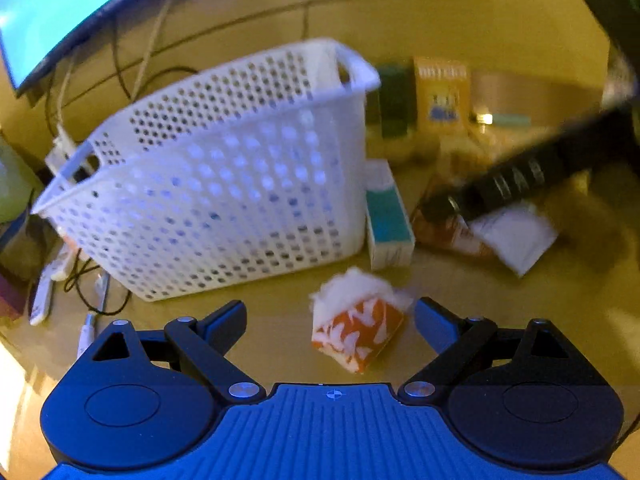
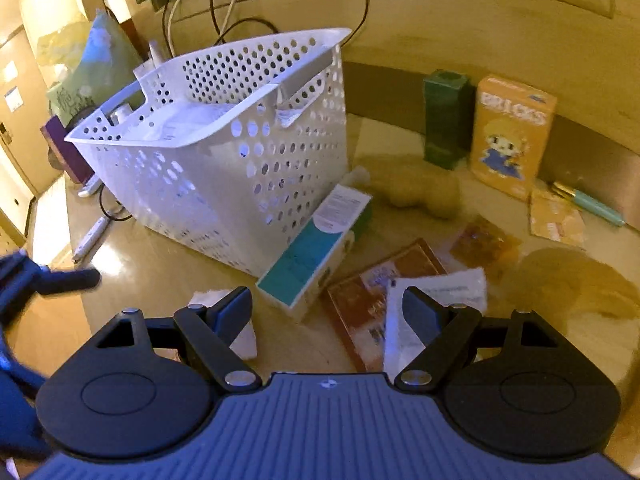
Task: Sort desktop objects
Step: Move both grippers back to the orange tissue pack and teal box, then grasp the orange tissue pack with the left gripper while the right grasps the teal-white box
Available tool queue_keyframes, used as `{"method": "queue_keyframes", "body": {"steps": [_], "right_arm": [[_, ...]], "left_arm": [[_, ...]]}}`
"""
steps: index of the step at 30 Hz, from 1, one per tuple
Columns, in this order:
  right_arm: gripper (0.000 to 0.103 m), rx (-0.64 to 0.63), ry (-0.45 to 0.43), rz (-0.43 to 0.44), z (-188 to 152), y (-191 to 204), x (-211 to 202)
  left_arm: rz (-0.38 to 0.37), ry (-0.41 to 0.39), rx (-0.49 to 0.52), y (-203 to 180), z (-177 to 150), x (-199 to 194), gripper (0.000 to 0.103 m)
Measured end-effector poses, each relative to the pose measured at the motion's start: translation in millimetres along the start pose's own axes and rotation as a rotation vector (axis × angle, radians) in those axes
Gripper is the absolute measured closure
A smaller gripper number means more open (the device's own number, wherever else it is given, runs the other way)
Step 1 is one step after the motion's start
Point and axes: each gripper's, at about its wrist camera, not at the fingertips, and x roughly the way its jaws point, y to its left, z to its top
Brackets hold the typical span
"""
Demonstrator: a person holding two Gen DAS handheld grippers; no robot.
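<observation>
**One word readable: "BRICKS"**

The orange box (image 2: 512,136), standing well to the right of the white basket (image 2: 224,152), carries "BRICKS" in pale capitals across its top. Print on the teal-and-white box (image 2: 316,248) leaning against the basket is too small to read.

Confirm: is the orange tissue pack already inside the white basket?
No, the orange tissue pack lies on the desk in front of the white basket.

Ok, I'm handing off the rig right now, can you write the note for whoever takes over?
Left gripper: open, empty, above the orange tissue pack.
Right gripper: open, empty, above the brown booklet and white paper.
White basket holds some papers.
On the desk: teal box against the basket, green box, orange Bricks box, teal pen.
</observation>
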Motion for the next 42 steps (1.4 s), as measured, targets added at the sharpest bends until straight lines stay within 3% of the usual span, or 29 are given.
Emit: {"method": "queue_keyframes", "body": {"steps": [12, 34, 37, 39, 42], "right_arm": [[0.02, -0.002, 0.066, -0.007, 16, 19, 52], [0.021, -0.028, 0.128, -0.044, 6, 27, 92], [0.034, -0.049, 0.119, -0.062, 6, 29, 92], [0.049, -0.069, 0.112, -0.065, 5, 29, 89], [0.053, -0.05, 0.117, -0.053, 4, 23, 85]], "left_arm": [[-0.059, 0.04, 0.025, 1, -3, 66, 0.006], [-0.161, 0.035, -0.054, 5, -17, 83, 0.01], [-0.157, 0.031, -0.065, 4, -20, 80, 0.015], [-0.152, 0.027, -0.067, 3, -22, 77, 0.02], [-0.151, 0.027, -0.065, 0, -24, 72, 0.025]]}}
